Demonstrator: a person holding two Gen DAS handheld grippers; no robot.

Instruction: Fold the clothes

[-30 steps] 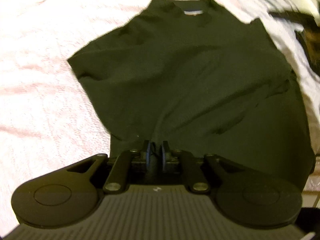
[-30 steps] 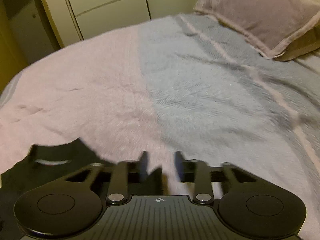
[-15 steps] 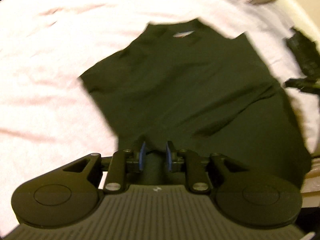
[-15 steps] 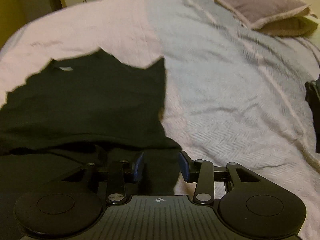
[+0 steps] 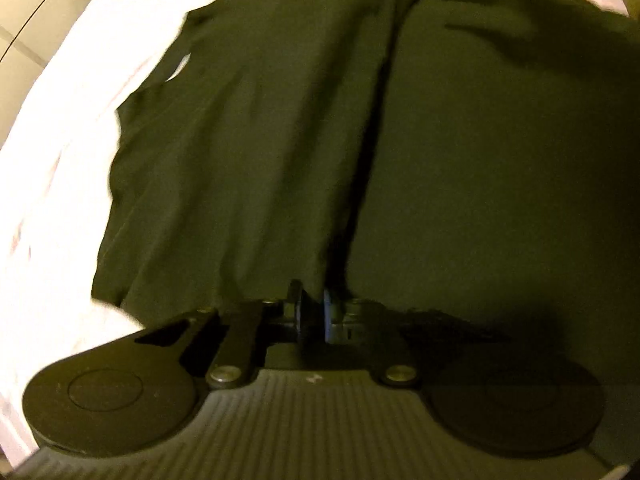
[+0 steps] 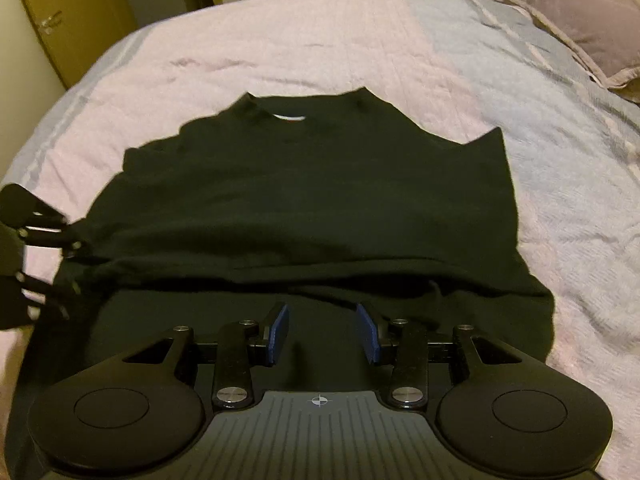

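A black T-shirt [image 6: 312,184] lies flat on the bed, collar away from me, with its lower part doubled over in a fold across the middle. My right gripper [image 6: 323,332] is open and empty over the shirt's near edge. My left gripper [image 5: 311,314] is nearly closed with shirt fabric between its blue pads, at the shirt's left side; it also shows at the left edge of the right wrist view [image 6: 60,256]. In the left wrist view the shirt [image 5: 440,160] fills most of the frame, blurred.
The bed has a pink blanket [image 6: 280,52] and a pale blue blanket [image 6: 560,168] on the right. A mauve pillow [image 6: 580,16] lies at the far right. Cupboards [image 6: 80,12] stand beyond the bed's far edge.
My left gripper has swung round to the shirt's side, its jaws closing in again on the fabric. My right gripper has pulled back and opened wider, now facing the whole shirt.
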